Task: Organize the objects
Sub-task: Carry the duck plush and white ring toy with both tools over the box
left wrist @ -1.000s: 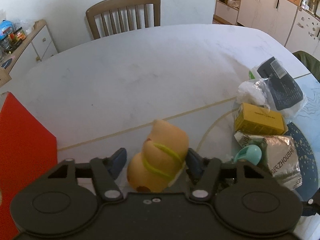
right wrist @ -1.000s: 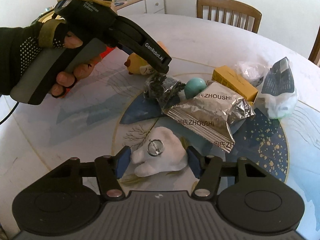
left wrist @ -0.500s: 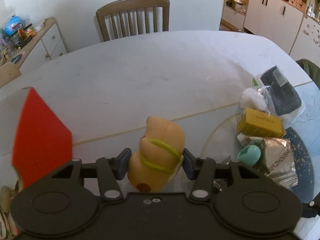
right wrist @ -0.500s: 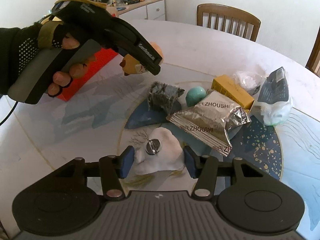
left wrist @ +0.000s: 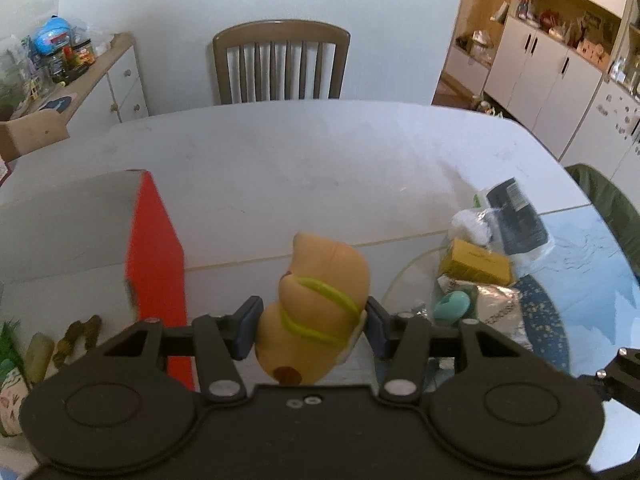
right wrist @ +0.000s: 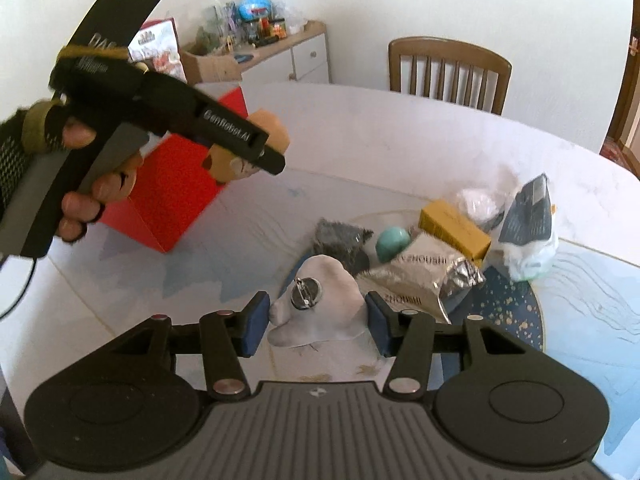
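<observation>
My left gripper (left wrist: 310, 326) is shut on a tan plush toy (left wrist: 320, 304) with yellow-green bands, held in the air beside the red box (left wrist: 156, 256). In the right wrist view the same toy (right wrist: 248, 148) hangs at the box's (right wrist: 172, 196) open top, with the left gripper (right wrist: 256, 152) in a gloved hand (right wrist: 60, 156). My right gripper (right wrist: 316, 326) is shut on a white plush (right wrist: 324, 300) with a metal pin, lifted above the table. On the round mat lie a silver foil bag (right wrist: 420, 276), a teal egg (right wrist: 394, 242), a yellow box (right wrist: 454, 226) and a dark fuzzy piece (right wrist: 340, 236).
A white plastic bag with a dark packet (right wrist: 528, 228) stands right of the pile. Several small items (left wrist: 40, 356) lie inside the red box. A wooden chair (left wrist: 280, 64) stands at the table's far edge, a cluttered sideboard (left wrist: 68, 80) to the left.
Both grippers rose from the table. The left one carried the tan toy leftward toward the red box. The right one shut on the white plush and lifted it.
</observation>
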`<state>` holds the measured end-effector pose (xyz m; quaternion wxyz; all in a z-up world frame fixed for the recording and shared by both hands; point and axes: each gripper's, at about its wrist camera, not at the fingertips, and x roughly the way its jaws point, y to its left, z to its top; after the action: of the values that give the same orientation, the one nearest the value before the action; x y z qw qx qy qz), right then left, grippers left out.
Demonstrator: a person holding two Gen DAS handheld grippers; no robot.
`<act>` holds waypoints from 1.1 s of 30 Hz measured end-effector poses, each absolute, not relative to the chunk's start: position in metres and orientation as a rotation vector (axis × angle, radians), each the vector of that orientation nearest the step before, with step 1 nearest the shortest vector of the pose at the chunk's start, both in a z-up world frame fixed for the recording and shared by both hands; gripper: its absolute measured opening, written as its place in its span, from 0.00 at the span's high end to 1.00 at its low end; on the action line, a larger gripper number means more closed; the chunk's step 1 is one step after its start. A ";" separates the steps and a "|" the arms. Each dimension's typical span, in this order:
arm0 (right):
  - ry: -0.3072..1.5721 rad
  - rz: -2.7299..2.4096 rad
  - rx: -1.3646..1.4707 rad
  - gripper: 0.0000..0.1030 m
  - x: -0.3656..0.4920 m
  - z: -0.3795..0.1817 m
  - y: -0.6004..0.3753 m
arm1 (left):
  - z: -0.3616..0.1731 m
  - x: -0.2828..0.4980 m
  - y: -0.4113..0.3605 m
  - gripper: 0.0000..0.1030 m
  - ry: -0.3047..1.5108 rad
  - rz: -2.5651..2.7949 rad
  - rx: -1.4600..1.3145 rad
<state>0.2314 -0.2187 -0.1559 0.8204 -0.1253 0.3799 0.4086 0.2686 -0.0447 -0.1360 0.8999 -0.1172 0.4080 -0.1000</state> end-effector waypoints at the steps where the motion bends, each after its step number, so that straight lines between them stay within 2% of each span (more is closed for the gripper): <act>1: 0.806 0.873 -0.263 0.50 0.231 -0.152 -0.218 | -0.133 0.265 -0.042 0.49 0.838 -0.210 -0.251; 14: 0.719 0.942 -0.253 0.50 0.210 -0.100 -0.177 | -0.098 0.223 0.000 0.49 0.762 -0.223 -0.281; 33: 0.656 1.000 -0.278 0.50 0.183 -0.069 -0.091 | -0.104 0.196 0.092 0.50 0.747 -0.131 -0.307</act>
<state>0.1829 -0.0905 -0.0689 0.8174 -0.1302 0.3078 0.4692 0.1959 0.0922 -0.1039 0.9174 -0.1491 0.3634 -0.0638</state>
